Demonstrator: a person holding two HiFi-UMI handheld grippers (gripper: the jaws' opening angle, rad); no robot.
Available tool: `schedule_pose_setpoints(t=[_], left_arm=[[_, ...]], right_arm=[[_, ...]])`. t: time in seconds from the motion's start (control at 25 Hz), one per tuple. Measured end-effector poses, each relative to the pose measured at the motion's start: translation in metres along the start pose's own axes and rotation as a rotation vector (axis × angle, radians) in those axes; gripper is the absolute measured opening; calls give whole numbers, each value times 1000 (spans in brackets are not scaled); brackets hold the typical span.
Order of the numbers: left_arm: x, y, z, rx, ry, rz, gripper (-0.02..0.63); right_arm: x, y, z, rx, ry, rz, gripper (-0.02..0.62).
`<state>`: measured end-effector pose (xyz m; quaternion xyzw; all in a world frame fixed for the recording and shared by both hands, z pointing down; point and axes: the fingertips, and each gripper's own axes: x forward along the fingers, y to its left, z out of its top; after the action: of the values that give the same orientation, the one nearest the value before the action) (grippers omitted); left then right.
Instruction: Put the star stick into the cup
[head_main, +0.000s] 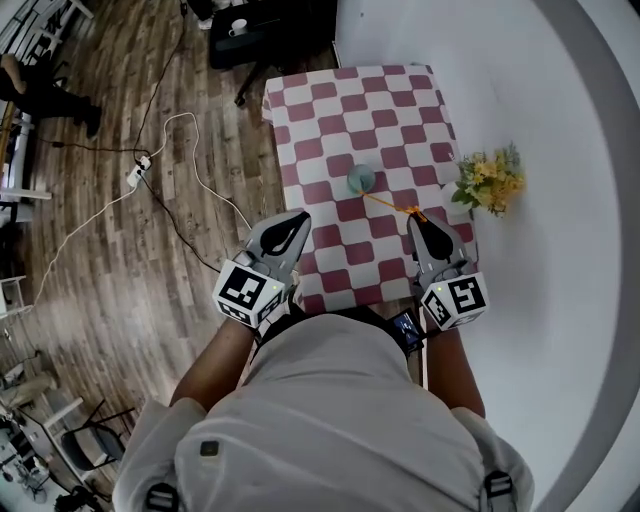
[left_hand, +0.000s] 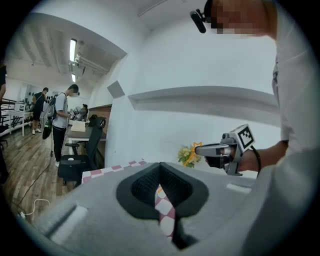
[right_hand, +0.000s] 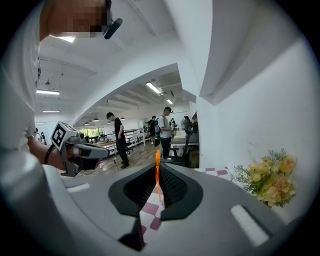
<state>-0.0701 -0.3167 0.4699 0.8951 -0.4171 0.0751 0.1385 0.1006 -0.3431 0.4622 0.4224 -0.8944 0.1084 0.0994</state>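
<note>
The star stick (head_main: 392, 205) is thin and orange, and its free end reaches toward the small pale blue cup (head_main: 361, 180) standing mid-table on the red-and-white checkered cloth (head_main: 340, 110). My right gripper (head_main: 421, 222) is shut on the stick near its star end, to the right of and nearer than the cup. In the right gripper view the stick (right_hand: 157, 172) runs up between the closed pads. The left gripper view shows the right gripper (left_hand: 200, 149) with the star at its tip. My left gripper (head_main: 296, 228) hovers at the table's near left, shut and holding nothing.
A bunch of yellow flowers (head_main: 490, 182) lies at the table's right edge, beside a white wall. Cables (head_main: 170, 180) trail over the wooden floor on the left. A black chair (left_hand: 80, 157) and standing people (right_hand: 120, 137) are beyond the table.
</note>
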Motion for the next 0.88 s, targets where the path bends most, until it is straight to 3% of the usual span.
schedule_pose_setpoints(t=[0.88], left_arm=[[79, 24, -54, -77, 141, 39, 2]], right_arm=[[68, -56, -75, 77, 142, 77, 29]])
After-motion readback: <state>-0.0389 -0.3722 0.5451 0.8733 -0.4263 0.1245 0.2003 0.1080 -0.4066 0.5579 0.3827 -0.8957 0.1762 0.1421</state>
